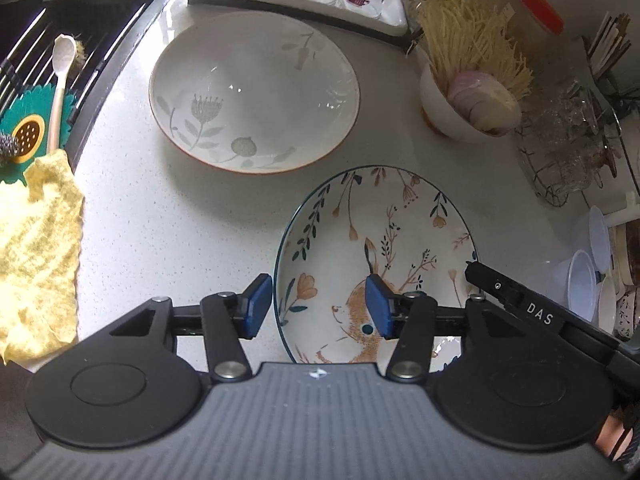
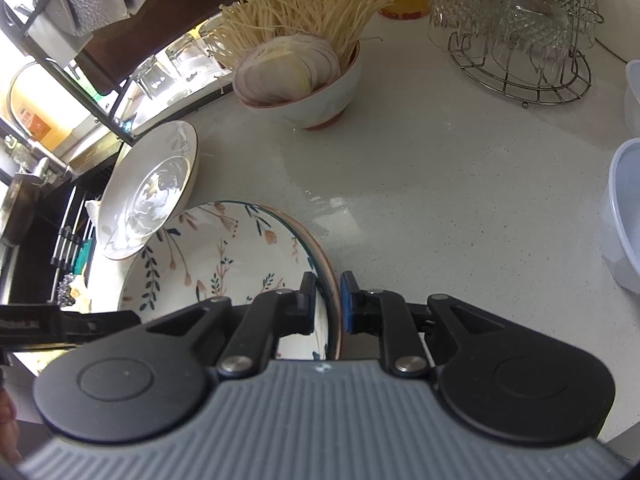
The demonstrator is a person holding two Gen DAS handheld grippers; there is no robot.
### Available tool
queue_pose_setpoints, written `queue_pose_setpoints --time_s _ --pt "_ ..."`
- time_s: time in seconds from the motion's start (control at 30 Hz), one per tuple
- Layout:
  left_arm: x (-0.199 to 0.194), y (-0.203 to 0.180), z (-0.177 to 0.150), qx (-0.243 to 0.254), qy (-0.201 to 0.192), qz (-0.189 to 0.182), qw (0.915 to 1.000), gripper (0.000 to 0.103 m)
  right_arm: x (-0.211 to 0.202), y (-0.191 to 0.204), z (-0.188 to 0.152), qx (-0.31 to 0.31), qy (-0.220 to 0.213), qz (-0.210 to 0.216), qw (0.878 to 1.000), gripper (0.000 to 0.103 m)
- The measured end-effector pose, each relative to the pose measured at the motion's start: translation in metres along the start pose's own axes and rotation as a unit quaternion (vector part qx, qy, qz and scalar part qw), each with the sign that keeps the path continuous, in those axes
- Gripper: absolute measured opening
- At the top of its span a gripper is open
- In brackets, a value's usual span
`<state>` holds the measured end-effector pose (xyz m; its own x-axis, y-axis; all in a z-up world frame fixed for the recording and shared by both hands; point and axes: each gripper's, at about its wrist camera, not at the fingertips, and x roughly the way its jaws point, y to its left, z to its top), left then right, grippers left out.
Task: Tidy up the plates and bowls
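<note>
My right gripper (image 2: 325, 302) pinched the rabbit plate (image 2: 224, 256) by its rim. My left gripper (image 1: 318, 306) hung spread above it. Next, I judged, came stacking it on the white bowl (image 1: 254, 92).

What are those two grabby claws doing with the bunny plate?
A person is tidying dishes with a gripper in each hand. The right gripper has its fingers on either side of the rim of the bunny plate, though the pinch doesn't look tight. The left gripper is open, its fingers straddling the plate's other edge. The big white flower bowl sits untouched on the counter behind.
</note>
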<state>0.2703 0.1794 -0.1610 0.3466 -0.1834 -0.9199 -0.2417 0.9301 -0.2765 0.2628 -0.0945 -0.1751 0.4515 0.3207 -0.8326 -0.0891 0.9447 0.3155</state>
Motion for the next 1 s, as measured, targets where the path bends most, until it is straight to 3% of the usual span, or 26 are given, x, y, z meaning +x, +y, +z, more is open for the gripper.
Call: queue_pose_setpoints --time_s 0.27,0.5,0.77,1.0 --pt "-0.035 -0.007 -0.001 0.044 -0.066 -0.003 0.9968 0.057 -0.027 0.011 0.006 -0.002 -0.052 0.004 0.999 0.017" --pt "-0.078 -0.008 -0.018 0.080 -0.138 -0.003 0.9872 0.057 -0.076 0.034 0.005 -0.024 -0.103 0.034 0.994 0.017" --pt "-0.132 0.002 -0.047 0.095 -0.195 -0.006 0.9761 0.057 -0.128 0.059 -0.017 -0.032 -0.133 0.064 0.988 0.017" --pt "-0.176 0.016 -0.079 0.102 -0.226 -0.016 0.9687 0.057 -0.174 0.086 -0.048 -0.060 -0.182 0.059 0.980 0.017"
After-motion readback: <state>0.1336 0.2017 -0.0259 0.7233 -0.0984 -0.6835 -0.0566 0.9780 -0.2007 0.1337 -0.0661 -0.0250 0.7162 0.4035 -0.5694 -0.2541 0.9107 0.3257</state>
